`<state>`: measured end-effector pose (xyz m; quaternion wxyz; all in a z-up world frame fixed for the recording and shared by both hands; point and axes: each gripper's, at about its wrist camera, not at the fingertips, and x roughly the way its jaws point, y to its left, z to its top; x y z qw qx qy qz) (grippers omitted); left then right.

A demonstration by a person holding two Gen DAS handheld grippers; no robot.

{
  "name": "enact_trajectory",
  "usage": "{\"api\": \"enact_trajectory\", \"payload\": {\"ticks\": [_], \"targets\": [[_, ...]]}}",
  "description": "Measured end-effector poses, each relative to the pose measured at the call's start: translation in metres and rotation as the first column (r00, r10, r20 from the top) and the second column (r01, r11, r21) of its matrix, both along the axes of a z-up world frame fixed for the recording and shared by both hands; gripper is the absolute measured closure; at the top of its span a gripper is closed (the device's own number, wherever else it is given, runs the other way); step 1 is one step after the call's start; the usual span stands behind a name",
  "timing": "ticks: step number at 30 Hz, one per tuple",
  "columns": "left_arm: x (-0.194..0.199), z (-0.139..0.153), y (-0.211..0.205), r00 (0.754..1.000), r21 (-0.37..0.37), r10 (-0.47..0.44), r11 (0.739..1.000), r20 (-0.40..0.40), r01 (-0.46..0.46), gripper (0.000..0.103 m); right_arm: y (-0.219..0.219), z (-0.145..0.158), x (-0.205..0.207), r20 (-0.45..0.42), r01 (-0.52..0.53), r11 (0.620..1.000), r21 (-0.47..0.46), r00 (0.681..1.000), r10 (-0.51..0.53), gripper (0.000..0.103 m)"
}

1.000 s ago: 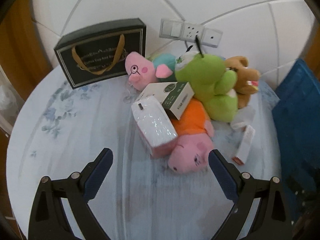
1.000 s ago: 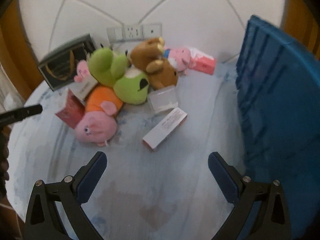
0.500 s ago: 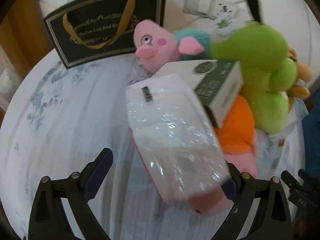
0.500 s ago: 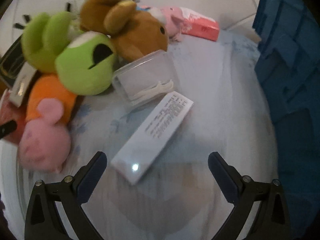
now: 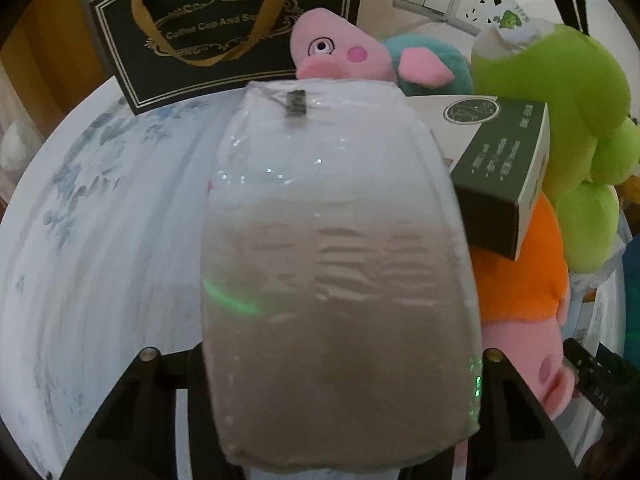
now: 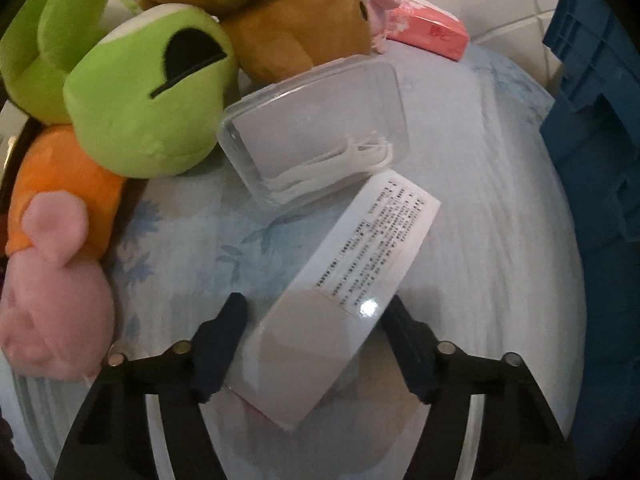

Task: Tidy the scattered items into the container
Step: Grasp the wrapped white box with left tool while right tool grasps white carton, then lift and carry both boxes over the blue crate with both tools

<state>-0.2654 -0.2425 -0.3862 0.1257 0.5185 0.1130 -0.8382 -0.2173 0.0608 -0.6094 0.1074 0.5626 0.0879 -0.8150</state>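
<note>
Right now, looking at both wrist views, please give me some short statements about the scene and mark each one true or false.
1. The left tool has the plastic-wrapped pack between its fingers. True.
2. The long white box lies between the fingers of the right tool. True.
3. The clear plastic case is inside the blue container. False: it lies on the table, beside the green plush.
4. The black gift bag lies flat on the table. False: it stands upright at the back.
5. The dark green box rests on top of the orange plush pig. True.
</note>
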Motion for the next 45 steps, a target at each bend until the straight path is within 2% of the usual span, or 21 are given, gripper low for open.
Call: {"api": "enact_trajectory", "payload": {"ticks": [4,9,11,16,25,33,45], "targets": [[0.018,0.001,0.0,1.0,-0.017,-0.014,1.0,-0.006,0.014,0.056,0.001,0.001,0.01,0.014,-0.014,1.0,-0.007,1.0,0.014,0.048],[0.038,0.001,-0.004,1.0,0.001,-0.012,1.0,0.006,0.012,0.056,0.004,0.002,0.029,0.045,-0.046,0.999,-0.017,0.998,0.047,0.058],[0.047,0.003,-0.003,1.0,0.0,0.007,1.0,0.01,-0.007,0.057,0.007,0.002,0.039,0.063,-0.06,0.998,-0.028,0.996,0.062,0.059],[0.073,0.006,-0.001,1.0,0.007,-0.015,1.0,0.025,0.015,0.057,0.014,0.007,0.072,0.108,-0.087,0.995,-0.047,0.99,0.092,0.06],[0.125,0.028,-0.003,0.999,0.011,-0.029,1.0,0.021,0.029,0.057,0.033,0.032,0.132,0.144,-0.122,0.99,-0.072,0.981,0.131,0.061],[0.164,0.055,0.004,0.999,0.022,-0.044,0.999,0.004,0.044,0.057,0.042,0.077,0.171,0.096,-0.152,0.985,-0.084,0.982,0.16,0.061],[0.208,0.13,0.012,0.994,-0.02,-0.076,0.997,-0.08,0.075,0.057,0.057,0.163,0.222,-0.027,-0.188,0.97,-0.156,0.982,0.186,0.061]]}}
